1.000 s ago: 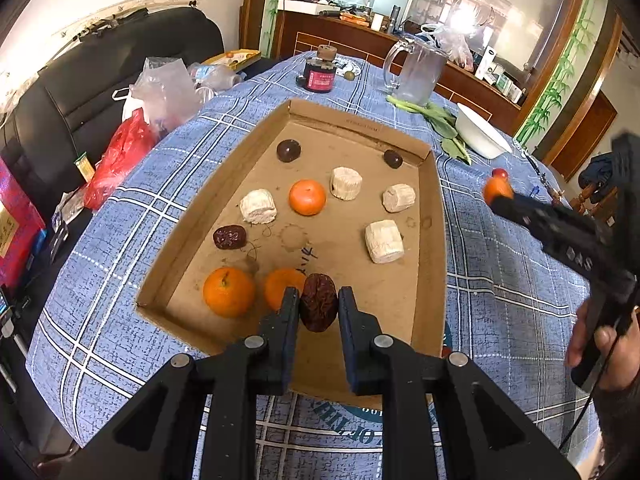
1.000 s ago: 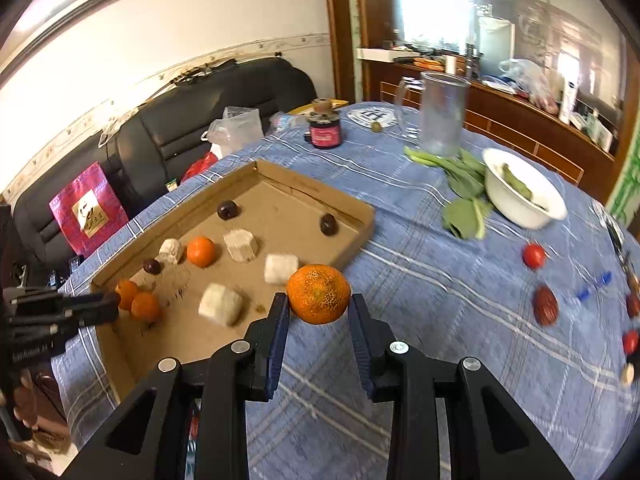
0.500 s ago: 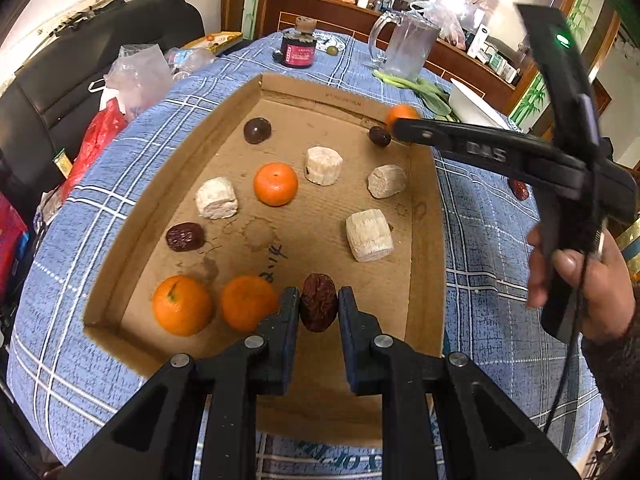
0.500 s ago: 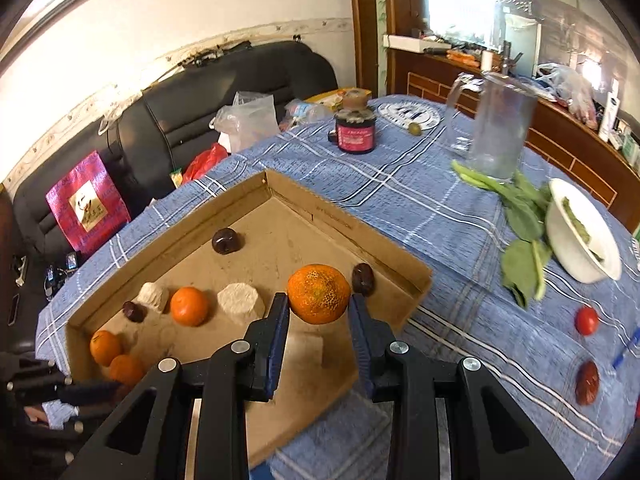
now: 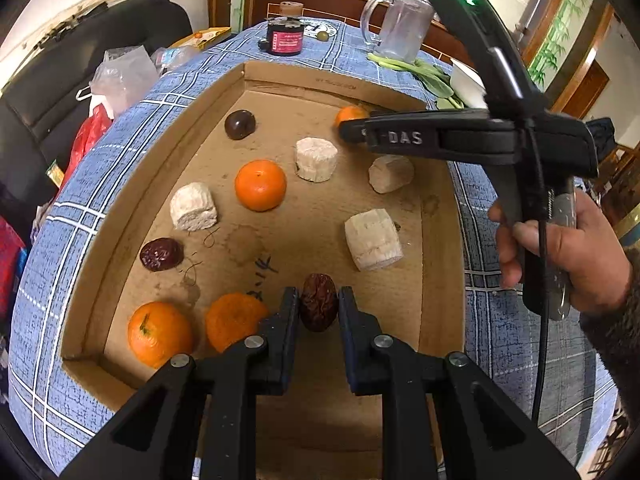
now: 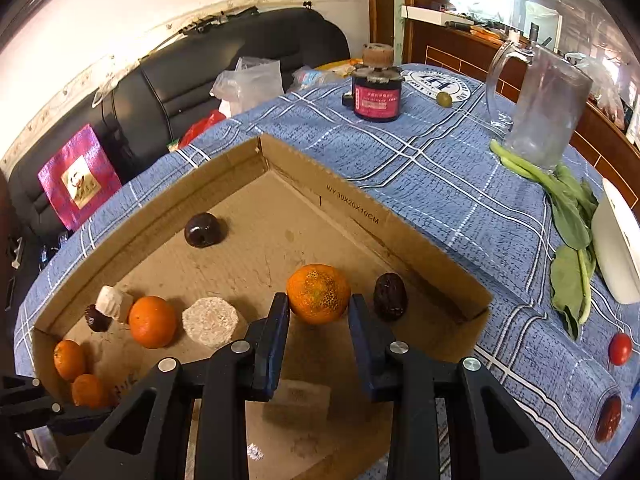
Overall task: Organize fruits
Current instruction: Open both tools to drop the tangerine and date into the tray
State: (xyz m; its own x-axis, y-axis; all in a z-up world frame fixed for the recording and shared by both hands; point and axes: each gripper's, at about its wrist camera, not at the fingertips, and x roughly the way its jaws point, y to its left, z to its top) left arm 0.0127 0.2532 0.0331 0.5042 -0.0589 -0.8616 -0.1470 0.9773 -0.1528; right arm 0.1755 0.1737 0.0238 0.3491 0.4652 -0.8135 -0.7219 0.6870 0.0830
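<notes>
A shallow cardboard tray point(image 5: 440, 248) point(image 6: 352, 208) lies on the blue checked tablecloth and holds oranges, dark dates and pale chunks. My left gripper point(image 5: 319, 304) is shut on a wrinkled red date point(image 5: 318, 302), low over the tray's near end beside two oranges point(image 5: 160, 332). My right gripper point(image 6: 319, 304) is shut on an orange point(image 6: 318, 294) above the tray's far corner, next to a dark date point(image 6: 390, 296). In the left wrist view that right gripper point(image 5: 342, 130) reaches in from the right, held by a hand point(image 5: 560, 256).
Past the tray stand a dark jar point(image 6: 376, 92), a glass pitcher point(image 6: 540, 108), leafy greens point(image 6: 568, 216) and a white bowl point(image 6: 616, 240). A small tomato point(image 6: 620, 348) and a red date point(image 6: 608, 416) lie on the cloth at right. A black sofa point(image 6: 200, 68) with bags sits behind.
Both grippers have come in over the tray and lower. The right one, with its orange, travelled from beyond the tray's side to its far corner. The left one edged forward with its date.
</notes>
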